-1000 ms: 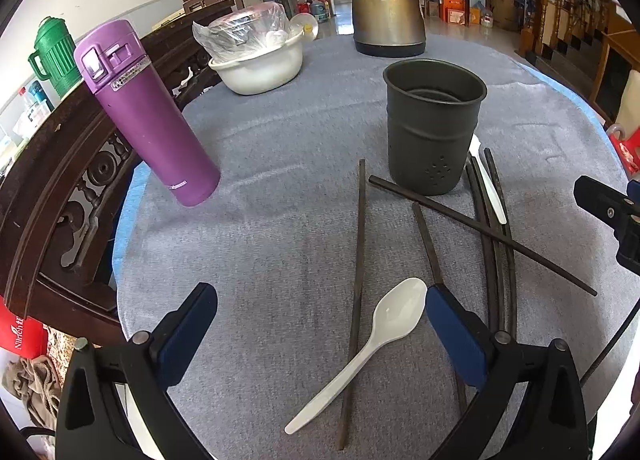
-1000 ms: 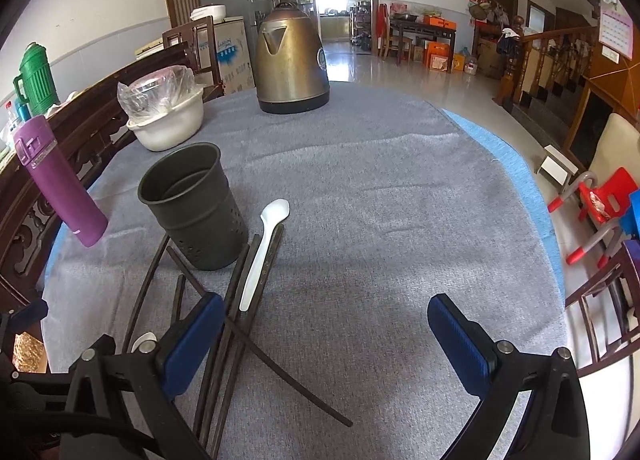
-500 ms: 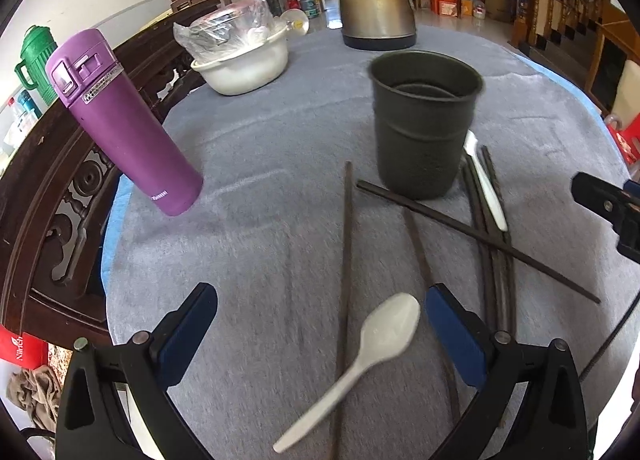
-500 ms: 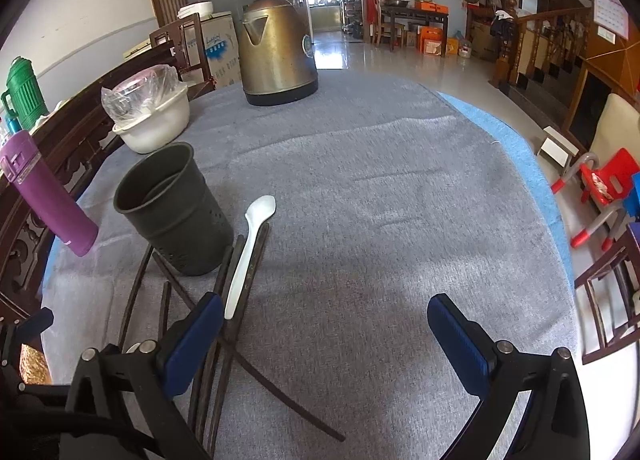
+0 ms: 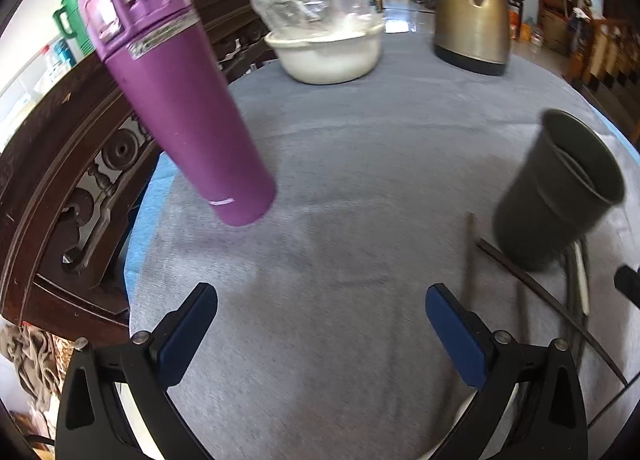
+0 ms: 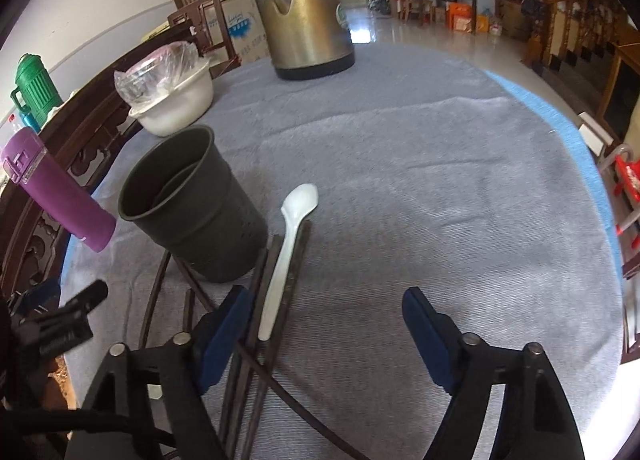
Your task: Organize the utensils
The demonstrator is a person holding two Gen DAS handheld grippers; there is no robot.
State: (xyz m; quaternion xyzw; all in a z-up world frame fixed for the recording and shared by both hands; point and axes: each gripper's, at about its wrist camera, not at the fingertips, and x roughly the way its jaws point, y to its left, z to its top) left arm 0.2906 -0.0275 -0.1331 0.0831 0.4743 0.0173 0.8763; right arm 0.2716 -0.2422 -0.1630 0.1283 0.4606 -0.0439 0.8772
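Your counter is a round top under grey cloth, and the dark utensil cup stands toward its left side, upright and empty as far as you can see into it. The dark chopsticks lie fanned on the cloth just beside the cup's base, on the side nearest you, with the white spoon resting on top of them, bowl pointing away toward the far edge.

That spoon's long axis runs almost straight along your right gripper, handle end nearest you, and it sits close to your left-hand finger rather than centred in the gap. The right fingers are closing but press on nothing yet; a shift left looks needed before they meet the handle.

Your left gripper hangs wide open over bare cloth, holding nothing, with the cup and chopsticks off to its right. The right hand is clearly the nearer one.
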